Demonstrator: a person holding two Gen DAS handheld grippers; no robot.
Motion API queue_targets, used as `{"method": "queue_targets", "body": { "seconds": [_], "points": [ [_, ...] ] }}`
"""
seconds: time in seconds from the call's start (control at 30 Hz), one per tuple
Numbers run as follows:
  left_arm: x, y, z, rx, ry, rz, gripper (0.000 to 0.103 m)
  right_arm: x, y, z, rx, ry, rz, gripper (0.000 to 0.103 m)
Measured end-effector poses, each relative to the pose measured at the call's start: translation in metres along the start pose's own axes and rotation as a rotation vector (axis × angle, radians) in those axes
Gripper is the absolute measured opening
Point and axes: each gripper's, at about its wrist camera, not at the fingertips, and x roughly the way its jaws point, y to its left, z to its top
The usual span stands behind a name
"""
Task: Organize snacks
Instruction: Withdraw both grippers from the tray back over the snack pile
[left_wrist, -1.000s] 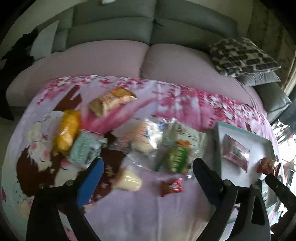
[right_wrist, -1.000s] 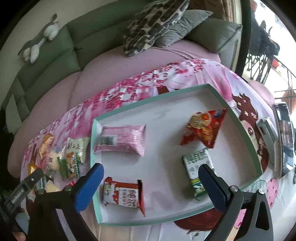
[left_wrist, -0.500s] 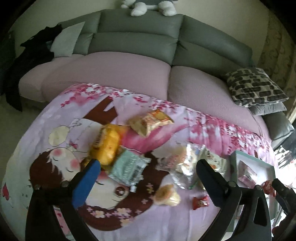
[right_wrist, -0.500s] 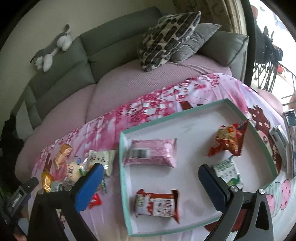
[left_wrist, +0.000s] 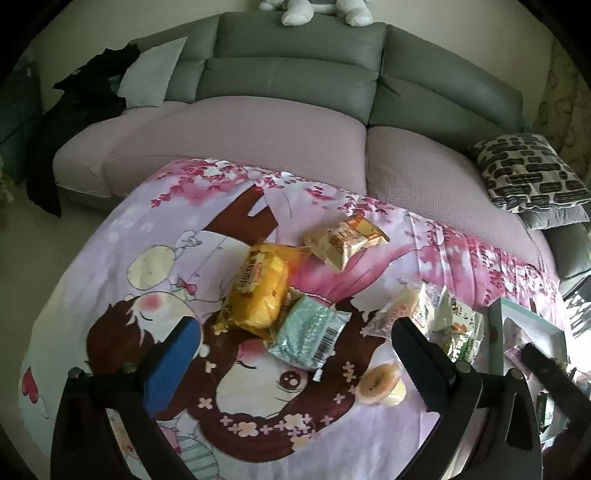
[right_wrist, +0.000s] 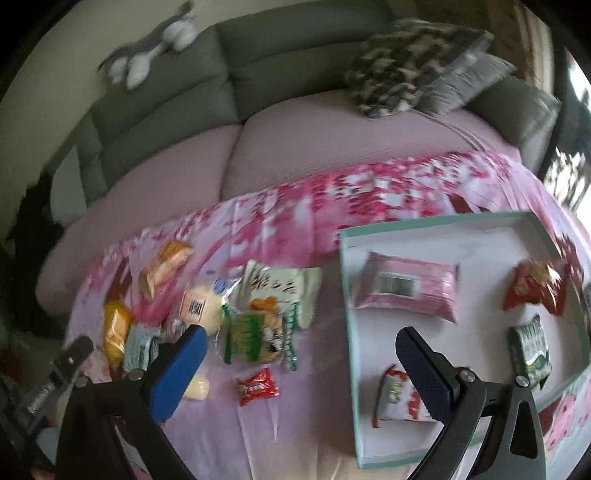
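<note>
Loose snacks lie on the pink cartoon cloth: a yellow cake pack (left_wrist: 255, 291), a pale green pack (left_wrist: 308, 332), a beige pack (left_wrist: 343, 238), a round jelly cup (left_wrist: 380, 378), a green-and-white pack (right_wrist: 258, 328) and a small red pack (right_wrist: 258, 386). A white tray with a teal rim (right_wrist: 436, 219) holds a pink pack (right_wrist: 406, 290), a red bag (right_wrist: 535, 286), a green-white pack (right_wrist: 530, 345) and a red-white pack (right_wrist: 397, 393). My left gripper (left_wrist: 291, 350) is open and empty above the pale green pack. My right gripper (right_wrist: 299, 362) is open and empty over the cloth beside the tray.
A grey sofa with pink seat covers (left_wrist: 258, 125) runs behind the table. A patterned cushion (left_wrist: 532, 171) and a plush toy (right_wrist: 147, 59) sit on it. Dark clothes (left_wrist: 74, 110) hang at the sofa's left end. The tray's corner (left_wrist: 528, 321) shows at the right.
My left gripper has swung left and back, so the yellow and green packs are now centred. My right gripper has swung left from over the tray toward the loose snacks; its view is blurred.
</note>
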Motion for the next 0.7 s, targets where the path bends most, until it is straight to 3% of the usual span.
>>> {"method": "queue_targets", "body": {
  "seconds": [0.13, 0.33, 0.53, 0.7],
  "points": [
    [0.006, 0.0, -0.001, -0.02, 0.022, -0.029, 0.103, 0.012, 0.018, -0.01, -0.064, 0.034, 0.023, 0.103],
    [0.009, 0.008, -0.002, -0.084, 0.043, 0.049, 0.103, 0.023, 0.024, -0.021, -0.096, 0.058, 0.048, 0.103],
    [0.022, 0.0, -0.01, -0.07, 0.125, 0.037, 0.103, 0.032, 0.028, -0.032, -0.111, 0.105, 0.102, 0.103],
    [0.037, -0.016, -0.019, -0.044, 0.205, -0.018, 0.101, 0.039, 0.037, -0.04, -0.17, 0.124, 0.073, 0.102]
  ]
}}
